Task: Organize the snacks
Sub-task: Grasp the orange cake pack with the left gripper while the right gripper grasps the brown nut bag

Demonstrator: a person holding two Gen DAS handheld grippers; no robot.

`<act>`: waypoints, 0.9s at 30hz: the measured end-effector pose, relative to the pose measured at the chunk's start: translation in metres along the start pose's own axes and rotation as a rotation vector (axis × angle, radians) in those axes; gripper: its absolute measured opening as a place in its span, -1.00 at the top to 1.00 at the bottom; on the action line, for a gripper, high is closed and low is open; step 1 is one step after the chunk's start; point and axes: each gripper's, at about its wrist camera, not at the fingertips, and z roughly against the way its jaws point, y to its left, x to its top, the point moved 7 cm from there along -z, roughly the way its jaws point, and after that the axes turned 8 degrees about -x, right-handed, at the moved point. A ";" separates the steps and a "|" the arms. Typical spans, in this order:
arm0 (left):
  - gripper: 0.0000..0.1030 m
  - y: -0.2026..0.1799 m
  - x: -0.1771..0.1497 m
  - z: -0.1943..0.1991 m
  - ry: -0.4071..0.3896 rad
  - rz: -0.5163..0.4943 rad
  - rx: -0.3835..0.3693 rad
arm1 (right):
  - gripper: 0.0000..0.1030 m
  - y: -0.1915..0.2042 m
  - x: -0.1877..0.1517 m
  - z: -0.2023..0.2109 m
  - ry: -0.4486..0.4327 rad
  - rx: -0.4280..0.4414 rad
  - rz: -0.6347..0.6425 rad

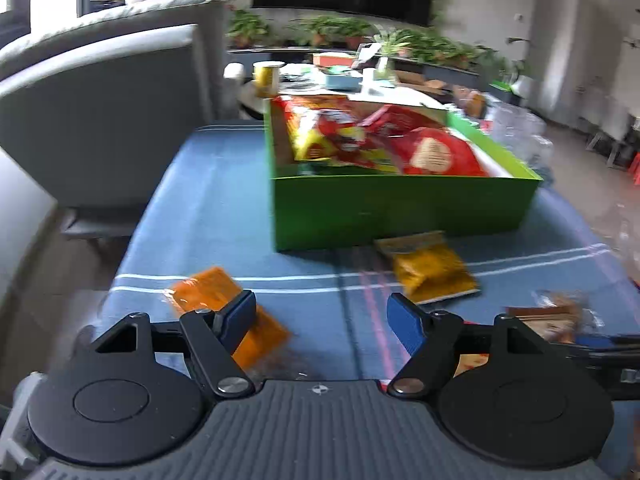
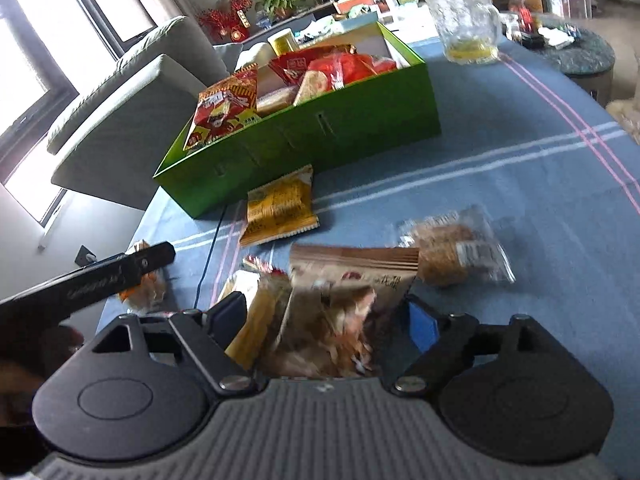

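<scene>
The fingers of the left gripper (image 1: 322,322) are seen spread apart over blue cloth, with nothing between them; an orange packet (image 1: 228,312) lies under and just outside its left finger. The fingers of the right gripper (image 2: 326,320) are spread wide, a brown snack bag (image 2: 340,308) and a yellow-edged packet (image 2: 256,320) standing between them, not visibly pressed by the pads. Just beyond the right fingers a clear-wrapped cake (image 2: 452,248) is seen, and further ahead a yellow packet (image 2: 280,204) lying against a green box (image 2: 320,136). The box, well ahead of both pairs of fingers, is already filled with red snack bags (image 1: 360,136). Two packets could be caught together if the right fingers are closed here, and one could slip out on lifting. The orange packet could be pinned by the left finger rather than gripped.
</scene>
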 end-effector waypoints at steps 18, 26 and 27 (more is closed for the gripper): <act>-0.42 0.035 -0.002 0.013 -0.011 0.171 0.106 | -0.48 0.002 -0.004 0.004 -0.022 -0.011 0.028; -0.44 0.042 0.004 -0.012 0.000 0.150 0.202 | -0.48 0.001 -0.006 0.004 -0.019 -0.027 0.026; -0.42 0.045 0.004 -0.014 0.009 0.145 0.212 | -0.48 0.001 -0.006 0.004 -0.018 -0.029 0.025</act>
